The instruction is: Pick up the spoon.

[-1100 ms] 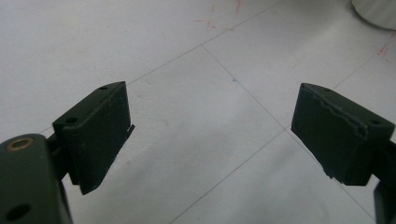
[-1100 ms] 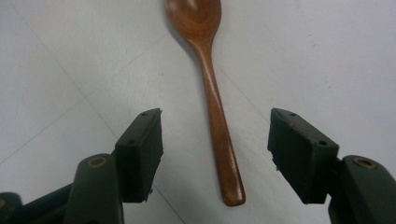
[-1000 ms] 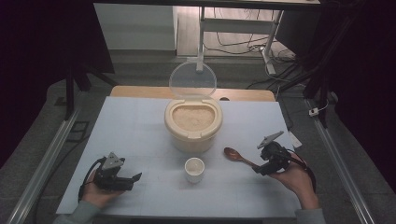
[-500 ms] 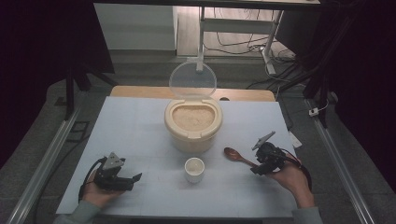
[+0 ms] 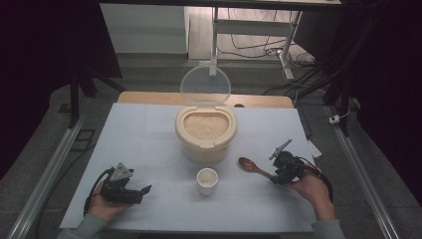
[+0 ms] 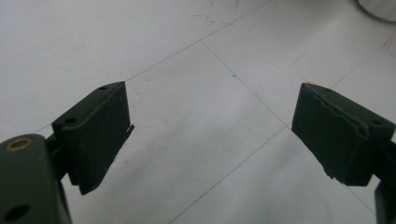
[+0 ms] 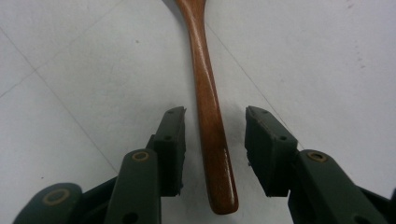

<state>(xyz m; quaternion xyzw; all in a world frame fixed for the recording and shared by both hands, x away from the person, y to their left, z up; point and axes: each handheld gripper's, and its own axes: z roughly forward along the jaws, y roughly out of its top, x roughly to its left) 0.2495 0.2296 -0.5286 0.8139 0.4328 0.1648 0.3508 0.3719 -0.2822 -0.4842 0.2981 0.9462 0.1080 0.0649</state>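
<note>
Lower right of high view: right gripper point(image 5: 276, 175) straddles spoon point(image 5: 253, 167) handle, jaws apart, not clamped. Close squarely, keep handle centred. Left gripper point(image 5: 143, 191) open, idle.

No readable text, label, brand or number is showing on anything here. Faint red scribbles are lying on the bench point(image 6: 196, 116) beyond the left tongs point(image 6: 210, 135), too faint to be read.
</note>
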